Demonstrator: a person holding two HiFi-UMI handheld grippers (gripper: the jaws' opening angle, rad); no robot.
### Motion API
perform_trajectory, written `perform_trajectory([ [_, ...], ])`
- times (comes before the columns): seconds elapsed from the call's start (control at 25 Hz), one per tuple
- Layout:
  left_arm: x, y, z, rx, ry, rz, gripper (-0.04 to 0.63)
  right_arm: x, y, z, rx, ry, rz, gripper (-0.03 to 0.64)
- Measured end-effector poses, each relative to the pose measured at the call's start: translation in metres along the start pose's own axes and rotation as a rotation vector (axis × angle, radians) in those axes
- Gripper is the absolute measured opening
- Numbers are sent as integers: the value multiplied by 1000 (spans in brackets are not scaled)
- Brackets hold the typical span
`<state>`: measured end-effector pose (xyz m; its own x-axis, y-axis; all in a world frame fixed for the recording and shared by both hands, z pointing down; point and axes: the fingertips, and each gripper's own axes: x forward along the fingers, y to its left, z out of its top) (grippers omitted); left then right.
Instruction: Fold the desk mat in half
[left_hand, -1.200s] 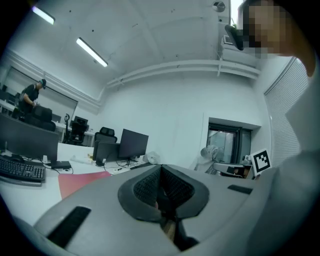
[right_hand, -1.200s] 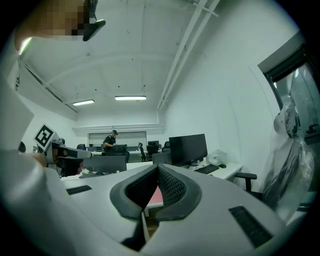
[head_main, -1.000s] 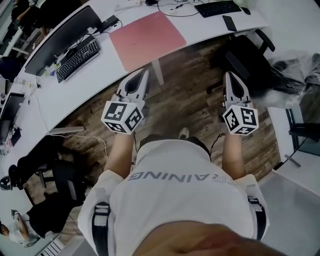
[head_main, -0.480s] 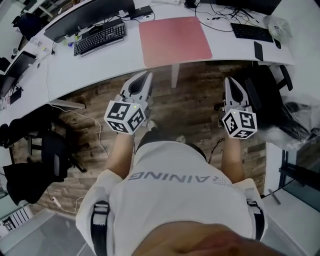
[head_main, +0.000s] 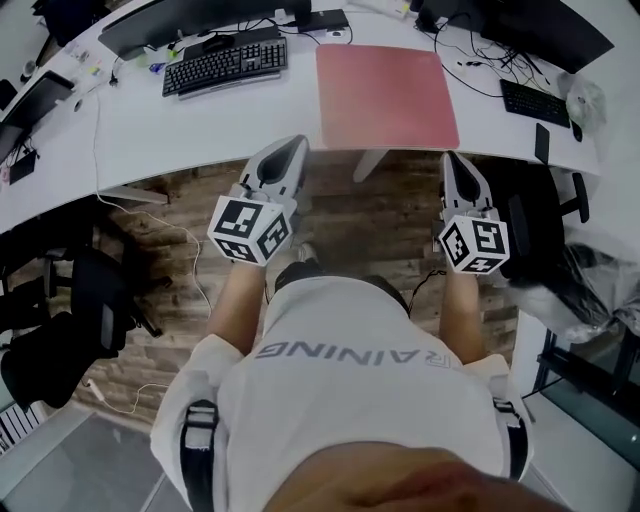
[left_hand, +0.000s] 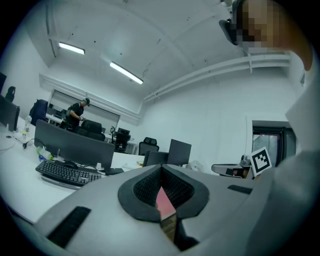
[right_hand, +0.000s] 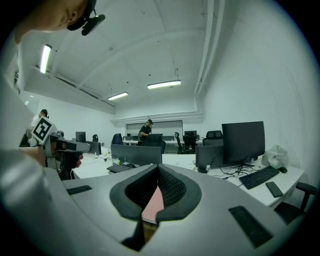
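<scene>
The pink mat (head_main: 385, 95) is lying flat and unfolded on the white desk (head_main: 180, 120), by its front edge and right of the keyboard (head_main: 225, 65). Both grippers are hovering off the desk, over the floor (head_main: 380, 220) just short of that edge. The left gripper (head_main: 290, 145) is pointing just left of the mat's near left corner. The right gripper (head_main: 452, 160) is pointing at its near right corner. Neither is touching the mat. Both pairs of jaws are sitting closed on nothing.
</scene>
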<state>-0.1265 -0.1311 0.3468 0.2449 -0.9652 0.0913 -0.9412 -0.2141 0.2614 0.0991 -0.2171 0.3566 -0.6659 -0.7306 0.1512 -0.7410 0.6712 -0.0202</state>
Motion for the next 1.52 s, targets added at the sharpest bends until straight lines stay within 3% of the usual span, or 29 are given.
perform_trajectory([
  [0.2,-11,58,0,-23,-9,52,28,50,47,-1,-85,53,78,23],
  [0.48,-6,96,-9,-61,2,149,28,105,56,-18,-131,119,158,23],
  [0.68,11,91,-18,-82,10,233,28,137,46,-42,-139,186,278,25],
  [0.88,20,86,-39,-119,34,307,28,168,42,-75,-220,273,361,26],
  [1.32,-26,93,-65,-182,21,506,28,206,95,-134,-412,383,567,111],
  [1.52,-44,97,-72,-203,11,554,28,211,119,-168,-516,483,654,144],
])
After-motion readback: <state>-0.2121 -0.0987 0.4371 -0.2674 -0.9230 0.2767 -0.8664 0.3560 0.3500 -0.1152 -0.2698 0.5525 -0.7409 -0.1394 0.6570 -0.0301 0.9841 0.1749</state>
